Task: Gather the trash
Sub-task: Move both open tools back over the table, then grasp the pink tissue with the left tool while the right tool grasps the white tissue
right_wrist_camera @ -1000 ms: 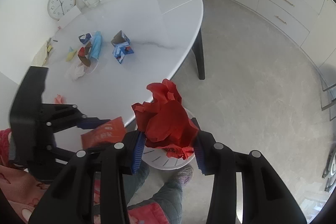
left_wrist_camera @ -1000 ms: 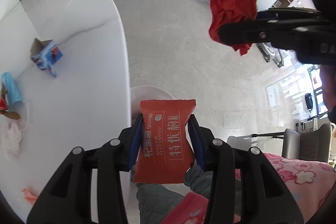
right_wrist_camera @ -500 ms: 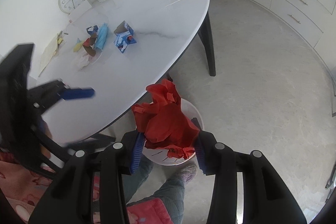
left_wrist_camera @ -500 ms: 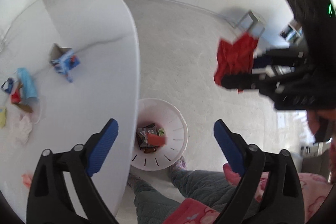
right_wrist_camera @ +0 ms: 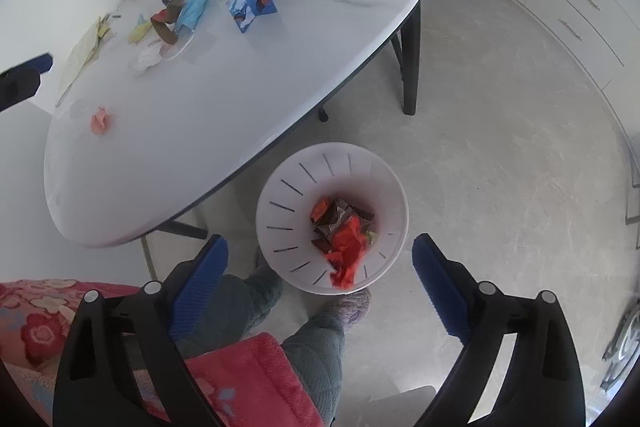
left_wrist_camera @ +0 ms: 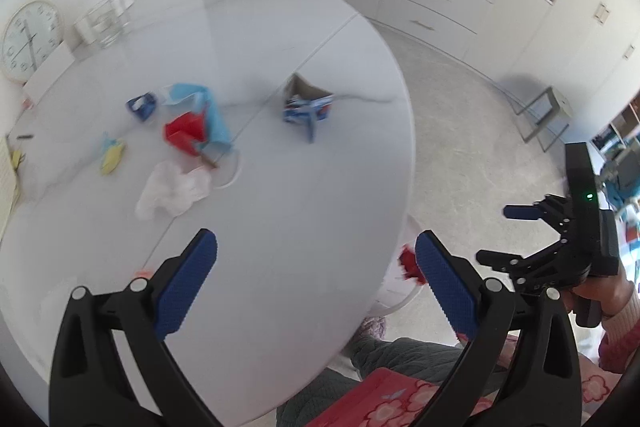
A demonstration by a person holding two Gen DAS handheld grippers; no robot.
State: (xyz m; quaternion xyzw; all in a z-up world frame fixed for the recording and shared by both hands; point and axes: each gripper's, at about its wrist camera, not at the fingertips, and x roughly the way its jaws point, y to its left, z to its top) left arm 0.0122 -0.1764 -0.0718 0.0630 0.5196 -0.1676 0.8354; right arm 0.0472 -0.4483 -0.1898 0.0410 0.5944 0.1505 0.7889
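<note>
The right gripper [right_wrist_camera: 318,259] is opening, its jaws empty above the white bin [right_wrist_camera: 280,187]; red crumpled paper [right_wrist_camera: 346,259] lies at the bin's six o'clock side, perhaps mid-fall. The left gripper [left_wrist_camera: 316,275] is opening, empty, over the table [left_wrist_camera: 280,227].

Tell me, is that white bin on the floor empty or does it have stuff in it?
Not empty. The white bin holds dark wrappers at the bottom and crumpled red paper on top.
</note>
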